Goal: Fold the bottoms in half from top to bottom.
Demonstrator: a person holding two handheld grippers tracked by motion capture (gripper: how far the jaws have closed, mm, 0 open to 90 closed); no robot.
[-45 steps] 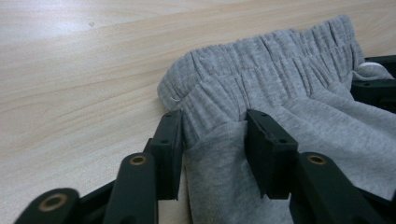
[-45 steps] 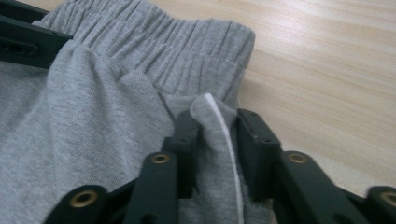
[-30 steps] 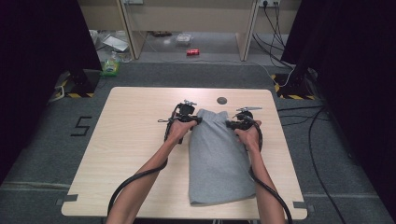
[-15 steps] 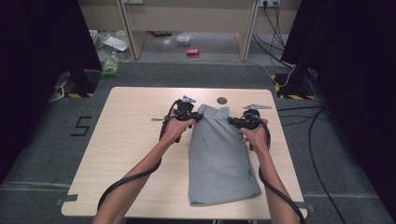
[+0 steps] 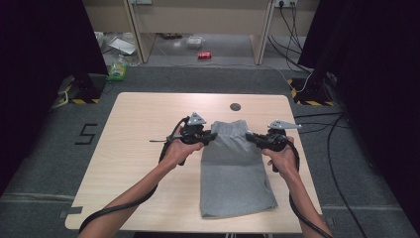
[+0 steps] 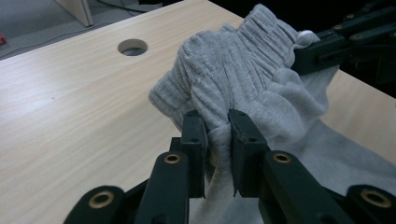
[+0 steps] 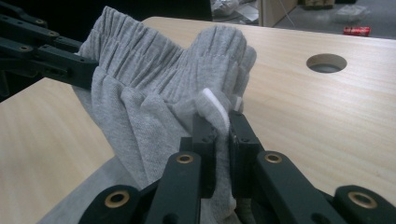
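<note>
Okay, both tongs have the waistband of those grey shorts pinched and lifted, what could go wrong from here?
1. The left tongs pinch only a thin fold of the grey shorts at the waistband; it may slip out.
2. The right tongs bite near a white label, so a tug might pull free.
3. The shorts' lower part lies near the table edge and could slide off.

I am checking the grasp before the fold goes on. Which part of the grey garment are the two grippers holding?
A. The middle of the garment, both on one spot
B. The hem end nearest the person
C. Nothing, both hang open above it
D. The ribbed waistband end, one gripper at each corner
D: the left gripper and the right gripper each pinch a corner of the gathered waistband of the grey garment, raised off the table.
</note>
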